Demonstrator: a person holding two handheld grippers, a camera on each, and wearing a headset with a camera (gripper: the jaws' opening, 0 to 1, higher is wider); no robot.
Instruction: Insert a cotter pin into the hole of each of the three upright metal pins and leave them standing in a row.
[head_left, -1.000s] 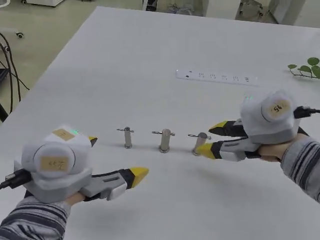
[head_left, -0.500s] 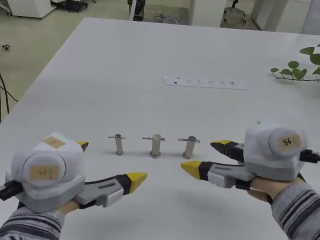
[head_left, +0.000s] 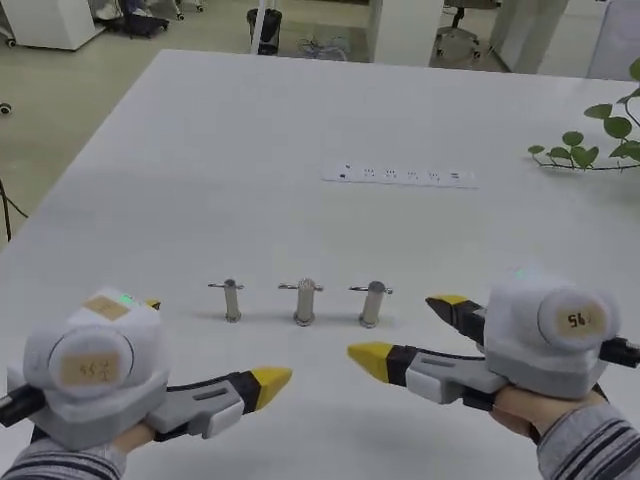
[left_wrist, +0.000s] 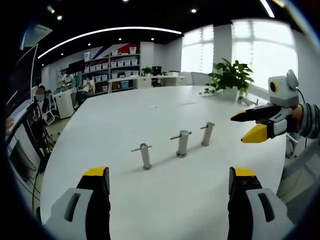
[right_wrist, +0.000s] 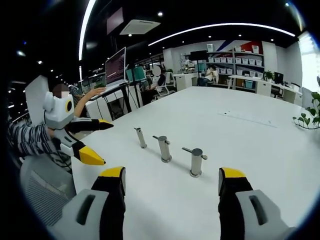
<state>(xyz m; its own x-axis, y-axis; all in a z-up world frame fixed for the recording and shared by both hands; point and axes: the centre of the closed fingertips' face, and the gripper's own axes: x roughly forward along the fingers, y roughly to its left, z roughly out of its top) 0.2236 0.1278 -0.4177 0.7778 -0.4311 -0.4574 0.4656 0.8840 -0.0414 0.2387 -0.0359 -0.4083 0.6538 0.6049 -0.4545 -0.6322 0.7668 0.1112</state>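
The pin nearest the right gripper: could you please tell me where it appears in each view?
Head view: rightmost pin of the row, below centre.
Left gripper view: farthest pin, right of centre.
Right gripper view: nearest pin, below centre.
Shared landmark: the middle pin, its neighbour in every view.

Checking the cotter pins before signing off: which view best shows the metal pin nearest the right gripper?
The right gripper view: that metal pin stands closest and largest, its cotter pin plainly crossing the top. The head view shows it smaller, from above; the left gripper view, farthest in the row.
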